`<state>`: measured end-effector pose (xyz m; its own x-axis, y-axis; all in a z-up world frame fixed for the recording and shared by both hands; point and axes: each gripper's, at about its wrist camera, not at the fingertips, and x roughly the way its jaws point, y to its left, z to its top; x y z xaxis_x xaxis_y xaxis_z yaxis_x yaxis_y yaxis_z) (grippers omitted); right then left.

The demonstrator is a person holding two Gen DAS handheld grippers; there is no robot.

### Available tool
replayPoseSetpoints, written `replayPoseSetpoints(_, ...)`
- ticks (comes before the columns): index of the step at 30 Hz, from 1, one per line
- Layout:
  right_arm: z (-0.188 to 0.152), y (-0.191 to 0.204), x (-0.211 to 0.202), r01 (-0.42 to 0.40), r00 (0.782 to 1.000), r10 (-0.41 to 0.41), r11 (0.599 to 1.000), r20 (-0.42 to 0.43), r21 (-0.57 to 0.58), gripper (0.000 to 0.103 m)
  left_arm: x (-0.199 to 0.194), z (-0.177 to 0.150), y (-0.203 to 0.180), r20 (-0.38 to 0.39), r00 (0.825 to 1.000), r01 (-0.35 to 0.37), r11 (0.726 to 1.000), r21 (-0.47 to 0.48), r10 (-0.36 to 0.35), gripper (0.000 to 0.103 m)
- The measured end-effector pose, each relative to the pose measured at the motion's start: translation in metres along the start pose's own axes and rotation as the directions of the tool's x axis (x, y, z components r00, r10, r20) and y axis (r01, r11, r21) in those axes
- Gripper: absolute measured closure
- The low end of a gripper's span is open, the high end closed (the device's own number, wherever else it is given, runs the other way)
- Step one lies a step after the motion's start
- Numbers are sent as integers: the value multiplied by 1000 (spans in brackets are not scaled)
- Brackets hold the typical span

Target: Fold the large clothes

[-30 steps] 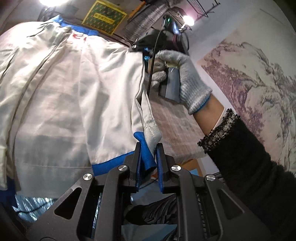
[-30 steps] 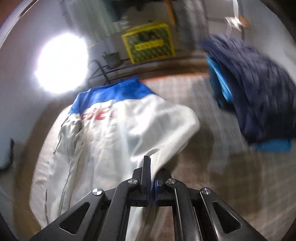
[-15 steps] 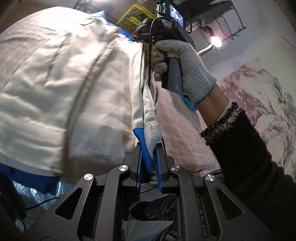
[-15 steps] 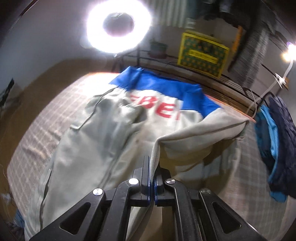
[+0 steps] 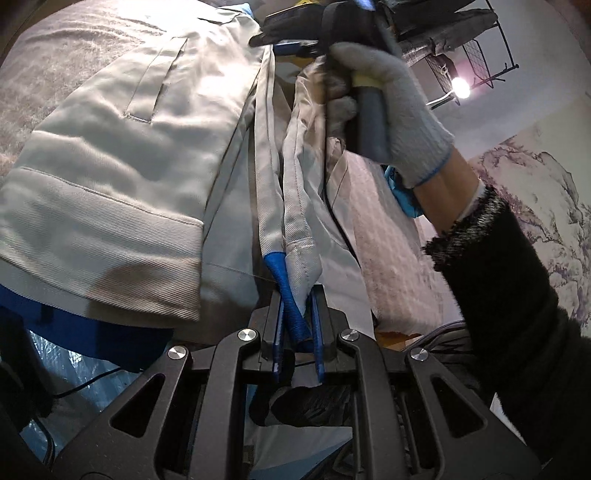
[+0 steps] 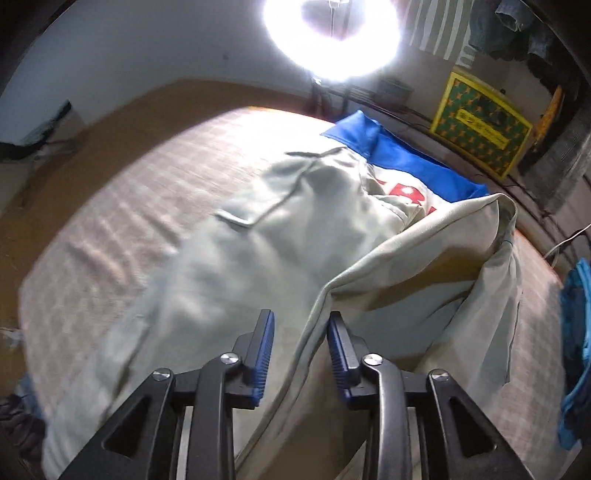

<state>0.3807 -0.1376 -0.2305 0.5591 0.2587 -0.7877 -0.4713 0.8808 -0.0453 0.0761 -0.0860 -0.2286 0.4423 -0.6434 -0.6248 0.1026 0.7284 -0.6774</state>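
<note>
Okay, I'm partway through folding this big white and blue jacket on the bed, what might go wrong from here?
1. The right gripper is opening with the jacket edge between its pads; the raised flap may drop unevenly and crease.
2. The left gripper alone is clamped on the blue hem corner; pulling now could drag the fold askew.
3. The gloved hand works close to the cloth and might snag it.

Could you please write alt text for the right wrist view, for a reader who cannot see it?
The right tool is opening its blue-padded jaws, and a loose fold of the pale grey jacket with blue collar and red lettering runs between them. The jacket lies spread over a beige checked cloth surface. A bright ring lamp glares above and a yellow patterned box stands behind.
</note>
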Motion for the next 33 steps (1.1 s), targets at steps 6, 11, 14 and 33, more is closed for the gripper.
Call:
replayPoseSetpoints(6, -10, -55, -59, -164, 981, 145, 974, 128, 156, 70, -4, 2, -2, 7, 1000, 11, 1000, 22, -11, 92)
replayPoseSetpoints(11, -15, -114, -60, -56, 991, 9, 935, 134, 350, 55, -2, 1, -5, 8, 1000, 7, 999, 37, -7, 93)
replayPoseSetpoints(14, -9, -129, -41, -56, 993, 8, 910, 119, 410, 50, -1, 2, -6, 7, 1000, 4, 999, 41, -4, 93)
replayPoseSetpoints(33, 32, -111, -19, 116, 988, -144, 935, 63, 334, 101, -1, 7, 8, -45, 997, 67, 998, -11, -67, 95)
